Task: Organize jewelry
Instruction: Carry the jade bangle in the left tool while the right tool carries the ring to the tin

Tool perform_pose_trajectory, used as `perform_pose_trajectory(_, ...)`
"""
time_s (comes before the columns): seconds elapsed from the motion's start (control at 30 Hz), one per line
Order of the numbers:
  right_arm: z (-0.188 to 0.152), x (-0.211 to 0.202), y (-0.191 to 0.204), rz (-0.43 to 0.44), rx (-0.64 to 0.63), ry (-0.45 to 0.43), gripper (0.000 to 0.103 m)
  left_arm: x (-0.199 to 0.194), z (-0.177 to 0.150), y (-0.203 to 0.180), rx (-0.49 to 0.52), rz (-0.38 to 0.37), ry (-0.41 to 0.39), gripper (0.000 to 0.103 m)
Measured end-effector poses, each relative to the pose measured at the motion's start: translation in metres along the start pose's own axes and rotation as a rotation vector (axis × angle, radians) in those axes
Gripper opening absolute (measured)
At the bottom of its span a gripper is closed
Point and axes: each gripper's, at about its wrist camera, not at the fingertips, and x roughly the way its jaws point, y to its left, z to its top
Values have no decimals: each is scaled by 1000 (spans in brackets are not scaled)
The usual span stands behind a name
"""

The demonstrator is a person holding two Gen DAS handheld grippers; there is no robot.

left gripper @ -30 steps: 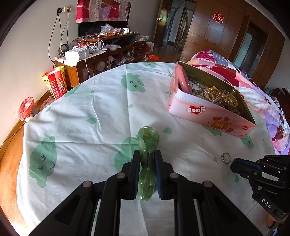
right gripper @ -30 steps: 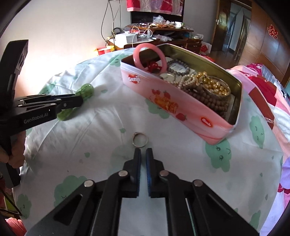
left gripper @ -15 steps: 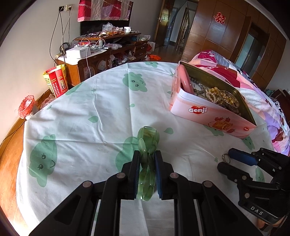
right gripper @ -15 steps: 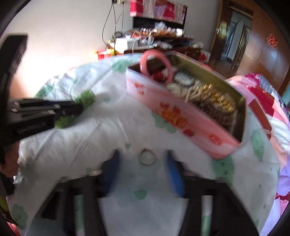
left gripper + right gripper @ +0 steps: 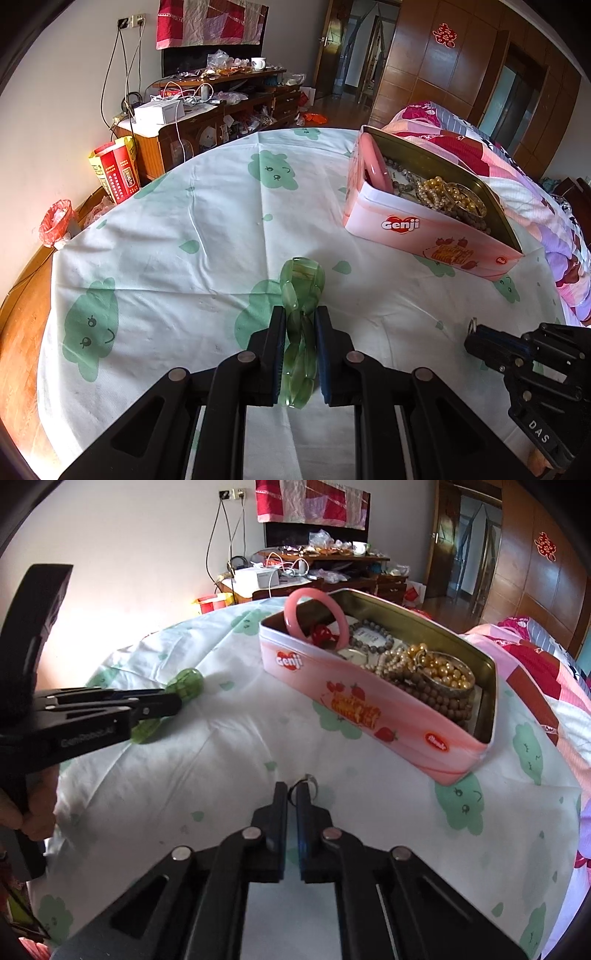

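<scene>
Pick-up step: left gripper [image 5: 300, 325] clamps the bracelet [image 5: 301, 291]; right gripper [image 5: 291, 794] – fingers together – seemingly pinches the ring [image 5: 308, 784]. Next: carry both to the tin [image 5: 369, 698] at upper right – then release.

On the tabletop [image 5: 192, 258] the tin [image 5: 369, 709] stands toward the far right, holding a bangle [image 5: 316, 618] propped upright at its left end and bead strings [image 5: 432, 672] (heaped together) to the right. A bracelet [image 5: 301, 295] lies left of the tin; a ring [image 5: 308, 782] lies before it, nearer the edge.
</scene>
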Motion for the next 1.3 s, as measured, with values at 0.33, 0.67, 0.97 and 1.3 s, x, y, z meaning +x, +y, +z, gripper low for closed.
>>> perform_pose_trajectory(0.33,-6,-14,-3,16,42,-25,6,-10,-1,-5,11,4,-38,15)
perform_pose_trajectory(0.67,9,-63,-10,-1,89,-166,6,-56,9,-26,73,-83,-158,15)
perform_pose_trajectory(0.97,36,-83,-30,-62,104,-269,6,-67,38,-50,114,-182,-237,15)
perform_pose_trajectory(1.3,59,-57,-65,-104,134,-283,6,-21,79,-80,165,-209,-219,15)
